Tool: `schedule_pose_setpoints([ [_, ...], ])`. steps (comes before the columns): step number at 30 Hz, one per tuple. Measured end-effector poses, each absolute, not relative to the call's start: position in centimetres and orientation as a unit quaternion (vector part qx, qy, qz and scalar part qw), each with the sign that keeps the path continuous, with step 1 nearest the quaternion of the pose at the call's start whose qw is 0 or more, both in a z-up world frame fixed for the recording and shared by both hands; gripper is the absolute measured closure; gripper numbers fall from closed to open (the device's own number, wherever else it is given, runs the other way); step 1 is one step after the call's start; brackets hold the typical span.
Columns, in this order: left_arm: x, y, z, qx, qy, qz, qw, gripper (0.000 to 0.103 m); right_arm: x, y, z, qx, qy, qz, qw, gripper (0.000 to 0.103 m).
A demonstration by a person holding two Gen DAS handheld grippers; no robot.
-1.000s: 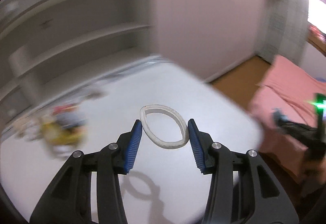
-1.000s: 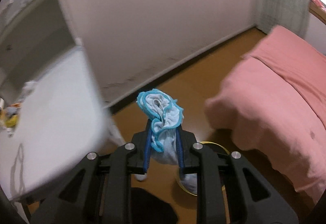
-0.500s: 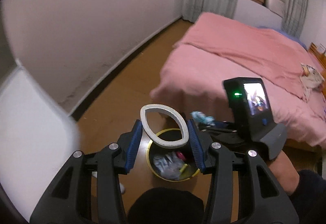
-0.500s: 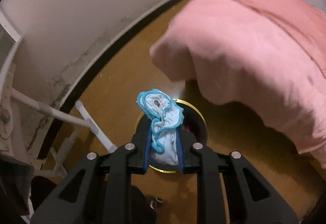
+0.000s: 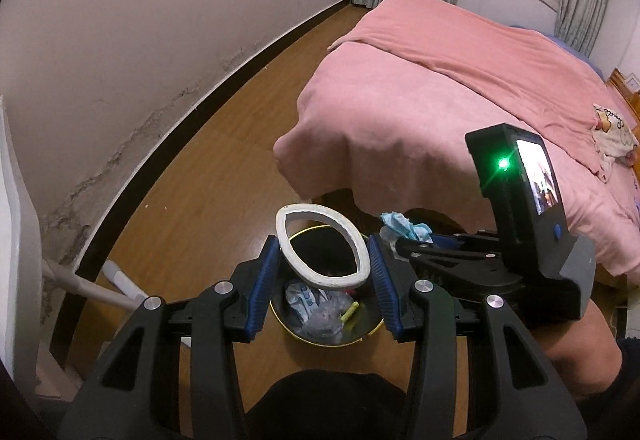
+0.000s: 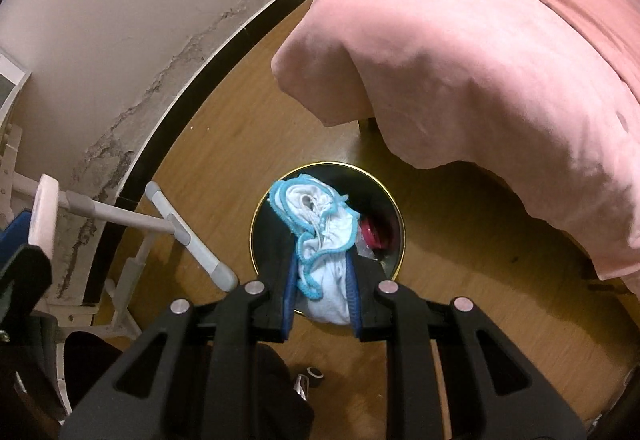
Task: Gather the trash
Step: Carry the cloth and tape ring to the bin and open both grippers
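Observation:
My left gripper (image 5: 323, 264) is shut on a squashed white ring (image 5: 320, 282), held by its two sides over a round bin with a yellow rim (image 5: 374, 328) on the wooden floor. Crumpled wrappers lie inside the bin. My right gripper (image 6: 322, 280) is shut on a crumpled white cloth with blue trim (image 6: 320, 236), also above the bin (image 6: 394, 203). In the left wrist view the right gripper (image 5: 408, 242) and its cloth (image 5: 404, 226) reach in from the right, close beside the ring.
A bed under a pink blanket (image 5: 460, 87) overhangs the floor just behind the bin. A white wall with a dark skirting board (image 5: 192, 119) curves along the left. White table legs (image 6: 176, 228) stand left of the bin. A person's dark-clothed knee (image 5: 332, 400) fills the bottom.
Both grippers swung away from the white table and sank toward the floor, coming over the bin. The ring and the cloth stayed clamped. Over the last half second they only dropped a little closer.

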State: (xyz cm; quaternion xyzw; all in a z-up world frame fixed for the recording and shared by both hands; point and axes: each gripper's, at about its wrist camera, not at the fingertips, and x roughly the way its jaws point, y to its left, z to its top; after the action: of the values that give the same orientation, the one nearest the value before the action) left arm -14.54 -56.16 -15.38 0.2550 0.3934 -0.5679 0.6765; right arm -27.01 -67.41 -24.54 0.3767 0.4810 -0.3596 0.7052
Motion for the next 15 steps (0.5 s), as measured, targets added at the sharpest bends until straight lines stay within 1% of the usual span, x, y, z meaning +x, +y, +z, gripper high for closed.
schedule_pose_setpoints([
  [3, -14.7, -55.9, -15.2, 0.258, 0.394, -0.567, 0.676, 0.059, -27.1, -67.6, -24.6, 0.382, 0.476, -0.357, 0.708, 0.082],
  [5, -14.6, -56.0, -15.4, 0.258, 0.395, -0.565, 0.676, 0.059, -27.1, -67.6, -24.6, 0.386, 0.471, -0.353, 0.710, 0.075],
  [7, -14.4, -56.0, -15.5, 0.258, 0.396, -0.563, 0.678, 0.059, -27.0, -67.5, -24.3, 0.386, 0.464, -0.353, 0.715, 0.055],
  [8, -14.4, -56.0, -15.6, 0.259, 0.397, -0.562, 0.678, 0.059, -27.1, -67.5, -24.1, 0.383, 0.460, -0.355, 0.718, 0.051],
  [9, -14.4, -56.0, -15.6, 0.259, 0.399, -0.561, 0.677, 0.059, -27.1, -67.5, -23.7, 0.382, 0.453, -0.357, 0.722, 0.043],
  [10, -14.3, -56.0, -15.7, 0.259, 0.401, -0.561, 0.676, 0.060, -27.2, -67.4, -23.4, 0.381, 0.449, -0.360, 0.724, 0.042],
  [15, -14.5, -56.2, -16.6, 0.263, 0.409, -0.560, 0.671, 0.060, -27.7, -67.8, -23.0, 0.385, 0.438, -0.377, 0.719, 0.041],
])
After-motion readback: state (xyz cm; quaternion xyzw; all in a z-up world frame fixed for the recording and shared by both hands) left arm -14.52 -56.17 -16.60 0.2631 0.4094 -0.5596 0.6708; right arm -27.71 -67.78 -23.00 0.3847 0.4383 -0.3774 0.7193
